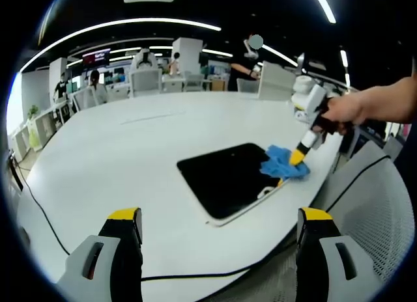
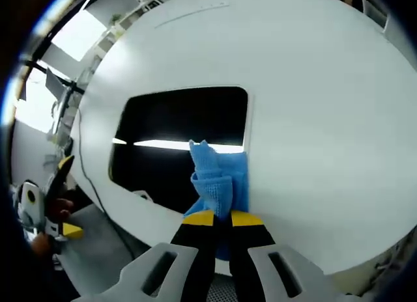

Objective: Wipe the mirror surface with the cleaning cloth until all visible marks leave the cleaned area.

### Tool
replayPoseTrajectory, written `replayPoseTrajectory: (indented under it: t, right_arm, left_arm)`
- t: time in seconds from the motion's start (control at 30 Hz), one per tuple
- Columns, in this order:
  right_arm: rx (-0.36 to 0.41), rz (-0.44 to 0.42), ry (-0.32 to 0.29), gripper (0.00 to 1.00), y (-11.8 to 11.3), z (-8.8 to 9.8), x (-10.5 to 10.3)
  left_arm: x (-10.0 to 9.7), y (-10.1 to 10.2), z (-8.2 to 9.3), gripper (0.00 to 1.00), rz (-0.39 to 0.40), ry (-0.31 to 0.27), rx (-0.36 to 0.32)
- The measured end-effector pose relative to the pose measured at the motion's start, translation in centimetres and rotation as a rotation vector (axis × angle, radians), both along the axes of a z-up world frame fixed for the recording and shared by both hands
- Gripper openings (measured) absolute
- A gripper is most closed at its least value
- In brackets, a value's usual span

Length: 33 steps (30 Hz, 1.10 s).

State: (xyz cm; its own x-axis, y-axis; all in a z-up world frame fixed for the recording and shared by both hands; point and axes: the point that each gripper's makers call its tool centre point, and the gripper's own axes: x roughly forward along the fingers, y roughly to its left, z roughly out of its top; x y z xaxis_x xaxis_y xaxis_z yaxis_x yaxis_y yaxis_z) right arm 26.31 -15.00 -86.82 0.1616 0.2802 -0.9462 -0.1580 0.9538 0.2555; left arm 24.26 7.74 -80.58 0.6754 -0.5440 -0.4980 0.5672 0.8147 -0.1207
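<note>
A dark rectangular mirror (image 1: 225,177) with a white rim lies flat on the white table (image 1: 130,152), near its right edge. A blue cleaning cloth (image 1: 284,163) rests on the mirror's right corner, and my right gripper (image 1: 297,157), held by a hand, presses down on it. In the right gripper view the jaws of my right gripper (image 2: 221,218) are shut on the bunched cloth (image 2: 216,177), which lies over the mirror's (image 2: 176,129) near corner. My left gripper (image 1: 219,217) hovers open in front of the mirror, holding nothing, and it appears again as the left gripper (image 2: 65,198) at the table's edge.
A black cable (image 1: 39,207) runs along the table's left and near edges. Grey chairs (image 1: 378,204) stand at the right of the table. Desks, chairs and several people are far behind. A ceiling light reflects as a bright stripe (image 2: 163,144) in the mirror.
</note>
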Motion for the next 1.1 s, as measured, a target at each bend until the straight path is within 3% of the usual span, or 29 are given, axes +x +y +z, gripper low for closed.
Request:
replayPoseTrajectory:
  t: [0.73, 1.1]
  right_arm:
    - [-0.002, 0.058, 0.011, 0.01, 4.9, -0.4, 1.3]
    - [0.018, 0.097, 0.01, 0.01, 8.9, -0.4, 1.6]
  left_arm:
    - [0.1, -0.1, 0.2, 0.99, -0.001, -0.012, -0.015]
    - [0.0, -0.3, 0.1, 0.99, -0.012, -0.014, -0.014]
